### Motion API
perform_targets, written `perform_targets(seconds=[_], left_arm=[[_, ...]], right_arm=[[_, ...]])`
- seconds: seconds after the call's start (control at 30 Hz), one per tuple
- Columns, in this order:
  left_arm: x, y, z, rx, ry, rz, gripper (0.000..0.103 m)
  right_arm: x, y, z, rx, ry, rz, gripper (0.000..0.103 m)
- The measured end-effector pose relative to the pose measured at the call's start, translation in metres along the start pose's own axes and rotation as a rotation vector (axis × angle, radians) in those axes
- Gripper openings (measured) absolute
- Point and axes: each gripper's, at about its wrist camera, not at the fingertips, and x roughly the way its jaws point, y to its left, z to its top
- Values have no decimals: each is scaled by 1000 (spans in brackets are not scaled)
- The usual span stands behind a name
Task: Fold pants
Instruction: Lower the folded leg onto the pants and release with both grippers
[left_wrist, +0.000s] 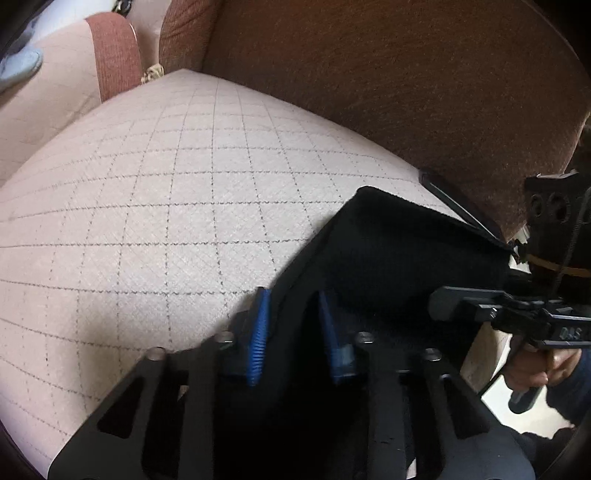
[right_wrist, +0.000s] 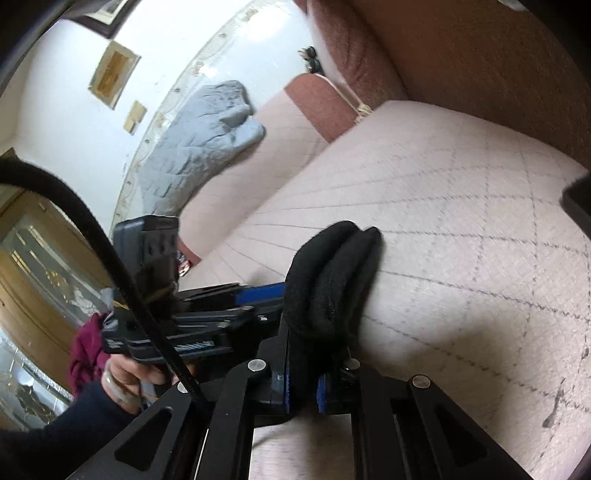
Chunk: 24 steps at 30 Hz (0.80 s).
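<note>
1. The left tongs (left_wrist: 291, 295) are nearly closed, their blue pads (left_wrist: 260, 325) pinching the edge of the black pants (left_wrist: 399, 254).
2. The right tongs (right_wrist: 304, 391) are clamped on a bunched fold of the pants (right_wrist: 328, 273).
3. The pants hang between both tongs, just over the checked sofa seat (left_wrist: 166, 206).
4. A grey blanket (right_wrist: 199, 147) lies well apart on the next seat.

Matt black knit pants (right_wrist: 325, 280), woven checked cushion (left_wrist: 166, 206)
</note>
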Motion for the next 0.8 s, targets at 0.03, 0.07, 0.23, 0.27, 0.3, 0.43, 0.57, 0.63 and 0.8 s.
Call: perform_targets(seconds=[0.03,0.07,0.23,0.27,0.3,0.43,0.57,0.63,0.8], left_arm=[[-4,0,0,-21,-13,-6,10],[-10,2,-2,-41,-29,-25,10],[-68,1,-14,-78,-171,-25,9],[-81,2,-17,-84,-196,-19,9],[-94,3,-21,-92,-217,-14,9],[-147,29,-55,-190,-272,74,4],[-195,79,-127,-425,-268,210,4],[-213,97,-163,-551,-281,238,4],[-242,113,-227,-764,-304,275,17]], right_arm=[[-1,7,0,-20,2,-5,9],[-1,16,2,-43,0,-1,9],[-9,69,16,-144,-20,60,9],[-9,80,16,-164,-20,73,9],[-9,96,18,-195,-16,91,9],[3,151,17,-268,12,199,9],[43,194,-2,-326,90,223,9],[69,204,-16,-315,156,239,9],[163,226,-89,-380,414,114,26]])
